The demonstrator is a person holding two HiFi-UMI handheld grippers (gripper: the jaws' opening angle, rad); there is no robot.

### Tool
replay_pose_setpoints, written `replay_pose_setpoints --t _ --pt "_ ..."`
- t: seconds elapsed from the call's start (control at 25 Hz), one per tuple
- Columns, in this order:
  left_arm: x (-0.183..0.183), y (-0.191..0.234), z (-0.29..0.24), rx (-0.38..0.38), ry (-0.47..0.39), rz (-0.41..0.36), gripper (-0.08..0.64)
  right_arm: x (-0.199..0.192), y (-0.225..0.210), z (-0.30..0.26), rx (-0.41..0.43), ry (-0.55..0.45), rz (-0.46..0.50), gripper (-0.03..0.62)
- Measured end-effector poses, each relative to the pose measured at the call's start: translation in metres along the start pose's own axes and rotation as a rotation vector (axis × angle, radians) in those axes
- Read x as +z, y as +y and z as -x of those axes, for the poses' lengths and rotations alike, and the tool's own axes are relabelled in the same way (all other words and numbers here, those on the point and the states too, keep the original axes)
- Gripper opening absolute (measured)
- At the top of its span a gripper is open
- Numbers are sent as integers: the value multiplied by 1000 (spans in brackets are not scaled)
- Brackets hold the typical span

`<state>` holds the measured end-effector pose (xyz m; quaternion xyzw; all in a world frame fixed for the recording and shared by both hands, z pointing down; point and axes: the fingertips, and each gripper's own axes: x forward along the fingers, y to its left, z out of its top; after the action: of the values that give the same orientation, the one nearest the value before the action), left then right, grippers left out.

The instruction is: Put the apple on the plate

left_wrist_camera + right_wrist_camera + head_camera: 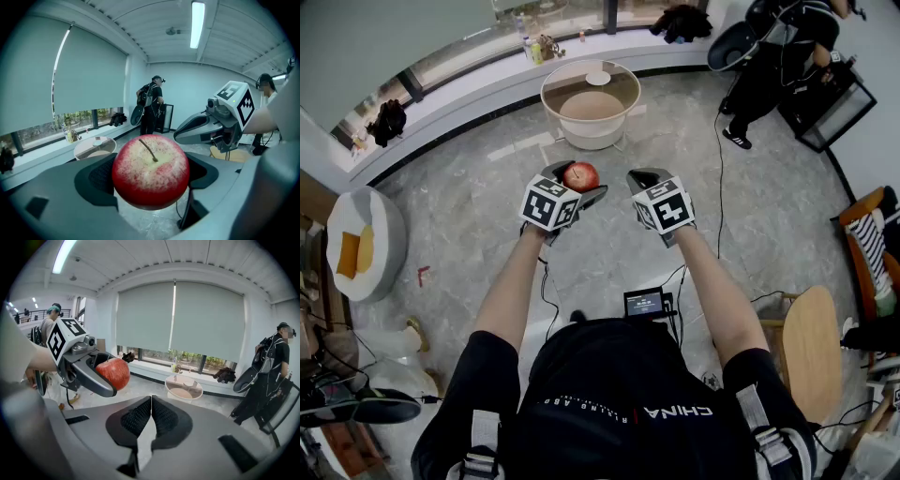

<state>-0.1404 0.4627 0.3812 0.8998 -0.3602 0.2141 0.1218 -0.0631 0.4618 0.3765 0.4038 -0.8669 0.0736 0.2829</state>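
A red apple (580, 175) with a stem sits between the jaws of my left gripper (578, 180), which is shut on it and holds it in the air above the floor. In the left gripper view the apple (151, 170) fills the gap between the pads. My right gripper (643, 177) hangs beside it on the right, its pads pressed together with nothing between them (151, 416). A small white plate (598, 78) lies on the round glass table (623, 108) ahead, beyond both grippers. From the right gripper view the plate (190, 383) appears far off.
A person (773, 66) stands at the back right beside a black chair (731, 45). At the left stands a white round stool (380, 225) with orange cushions. A wooden seat (812, 352) is at the right. Cables and a small screen (645, 302) lie on the marble floor.
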Motion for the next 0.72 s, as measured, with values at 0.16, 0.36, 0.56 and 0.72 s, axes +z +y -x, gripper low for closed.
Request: replay_pose_setpoints --t 0.16,0.36,0.56,0.72 --pt "0 -4 -4 2 12 0 426 -2 -1 -2 9 16 5 32" --pt "-4 -5 -10 5 31 -20 426 -6 2 -10 16 44 29 32" --pt "-7 -3 -14 3 31 -15 426 -11 2 -14 39 60 47 32" --pt "-10 -7 -17 3 33 -22 426 -21 2 -13 48 73 48 32"
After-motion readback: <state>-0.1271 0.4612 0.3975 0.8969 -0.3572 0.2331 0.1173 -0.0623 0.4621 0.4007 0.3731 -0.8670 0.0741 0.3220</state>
